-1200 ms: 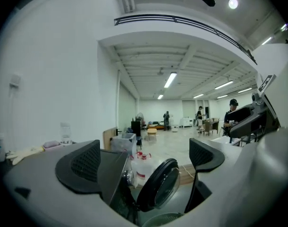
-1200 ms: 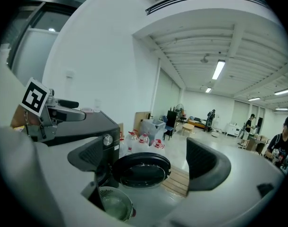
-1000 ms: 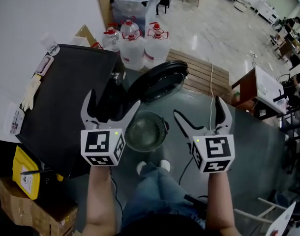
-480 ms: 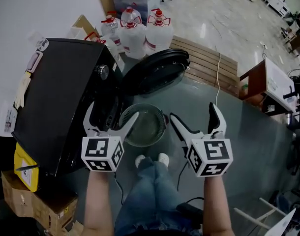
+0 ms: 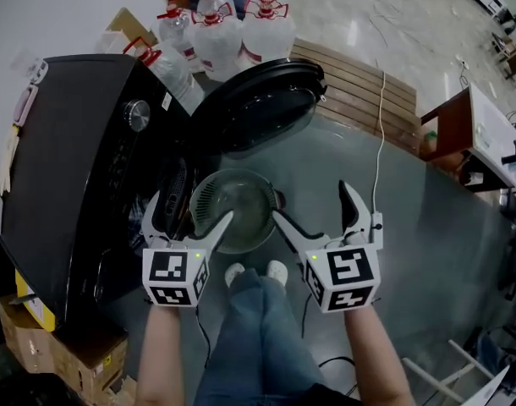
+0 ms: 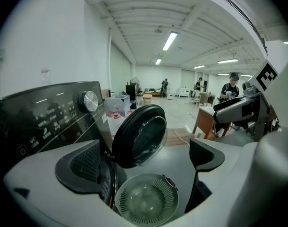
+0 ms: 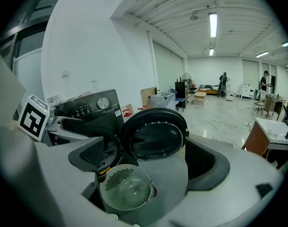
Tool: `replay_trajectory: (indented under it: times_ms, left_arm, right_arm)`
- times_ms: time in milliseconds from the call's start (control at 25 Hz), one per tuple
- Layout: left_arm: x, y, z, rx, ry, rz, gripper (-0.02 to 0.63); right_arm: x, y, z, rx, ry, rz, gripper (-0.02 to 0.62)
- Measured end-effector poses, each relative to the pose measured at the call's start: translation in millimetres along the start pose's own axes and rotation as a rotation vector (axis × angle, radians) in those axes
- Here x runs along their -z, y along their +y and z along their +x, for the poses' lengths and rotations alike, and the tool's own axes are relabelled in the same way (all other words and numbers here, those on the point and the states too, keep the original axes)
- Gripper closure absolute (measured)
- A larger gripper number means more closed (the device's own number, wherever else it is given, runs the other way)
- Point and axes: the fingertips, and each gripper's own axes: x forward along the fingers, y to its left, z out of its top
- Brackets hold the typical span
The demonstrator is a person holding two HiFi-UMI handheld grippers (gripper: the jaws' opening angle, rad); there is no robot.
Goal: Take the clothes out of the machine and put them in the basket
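Note:
The black washing machine (image 5: 63,167) stands at the left, its round door (image 5: 262,108) swung wide open. On the floor just in front of the opening sits a round pale-green perforated basket (image 5: 233,210), with nothing in it. My left gripper (image 5: 187,220) hangs open above the basket's left rim, beside the machine's opening. My right gripper (image 5: 315,211) is open too, just right of the basket. The basket (image 6: 146,202) shows low between the left jaws, and the basket (image 7: 124,187) appears again between the right jaws. The drum's inside is dark; no clothes show.
Large water jugs (image 5: 233,32) with red caps stand behind the machine. A wooden pallet (image 5: 364,91) lies past the door, a brown desk (image 5: 465,134) at the right. Cardboard boxes (image 5: 51,353) sit at the lower left. A cable (image 5: 379,142) runs across the grey floor.
The view has tipped down and closer to the machine. Both grippers have come lower and nearer the basket, and the right one has shifted left toward it. Both stay open.

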Motion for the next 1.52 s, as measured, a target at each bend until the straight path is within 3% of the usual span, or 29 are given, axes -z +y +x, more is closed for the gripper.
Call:
replay_trajectory:
  times_ms: [680, 1280, 1520]
  left_arm:
    - [128.3, 41.6, 88.9, -0.032, 0.106, -0.017, 0.043]
    - [245.3, 144.4, 125.9, -0.189, 0.227, -0.017, 0.043]
    - [268.3, 200.7, 138.0, -0.341, 0.27, 0.028, 0.043]
  right_arm:
    - [125.6, 3.5, 122.8, 0.012, 0.108, 0.076, 0.06]
    - [243.3, 32.8, 200.5, 0.071, 0.251, 0.127, 0.06]
    - [264.3, 50.7, 215.9, 0.04, 0.267, 0.123, 0.06]
